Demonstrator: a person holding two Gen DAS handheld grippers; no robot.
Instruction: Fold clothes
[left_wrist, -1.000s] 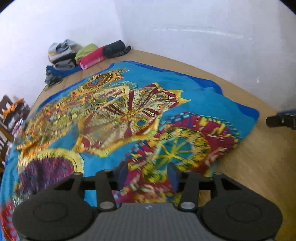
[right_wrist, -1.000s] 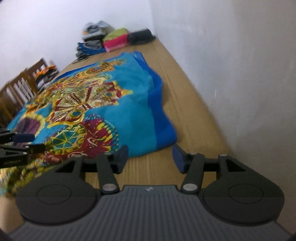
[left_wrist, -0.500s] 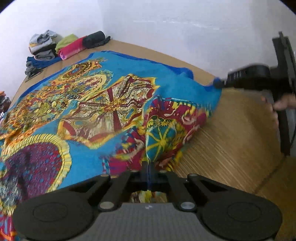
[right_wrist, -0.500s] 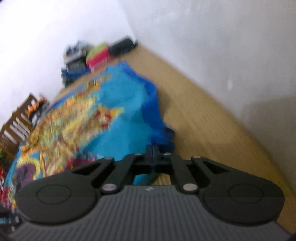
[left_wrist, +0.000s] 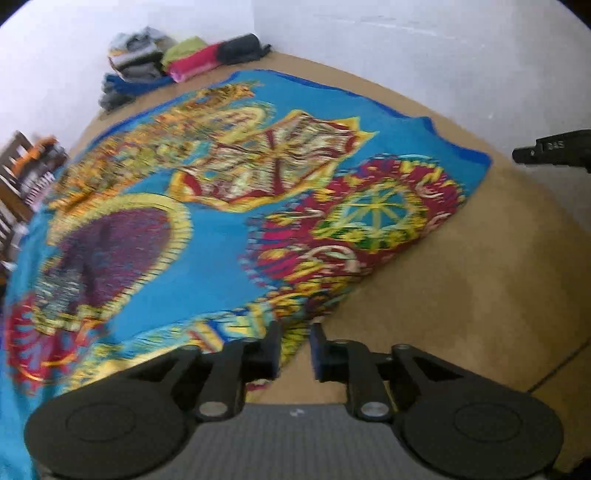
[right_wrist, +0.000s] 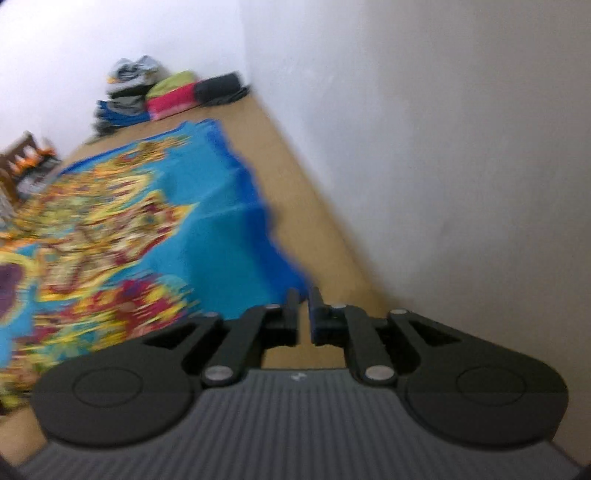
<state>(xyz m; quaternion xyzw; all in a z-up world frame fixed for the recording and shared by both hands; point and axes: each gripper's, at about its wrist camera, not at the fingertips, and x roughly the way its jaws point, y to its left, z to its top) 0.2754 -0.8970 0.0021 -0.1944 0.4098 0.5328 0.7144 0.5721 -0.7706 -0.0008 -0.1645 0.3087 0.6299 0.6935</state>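
Half a second ago both grippers were pinched shut on the near edge of the cloth; now both have parted again.

From the left wrist view, the left gripper (left_wrist: 293, 349) shows a clear gap between its fingers. The patterned corner of the cloth (left_wrist: 229, 206) lies in this gap and under the left finger, but the pads do not press it. The cloth rests flat and spread over the wooden bench (left_wrist: 461, 288), with its blue edge toward the wall. At the right border of this view, the tip of the right gripper (left_wrist: 550, 151) hangs apart from the cloth. Folded clothes (left_wrist: 177, 59) are piled in the far corner.

From the right wrist view, the right gripper (right_wrist: 303, 314) is only narrowly apart. The blue corner of the cloth sits just at its fingertips; because of blur I cannot tell if it touches them.

I judge that the edge was pulled to straighten it and then let go, so the fold itself is not yet begun.
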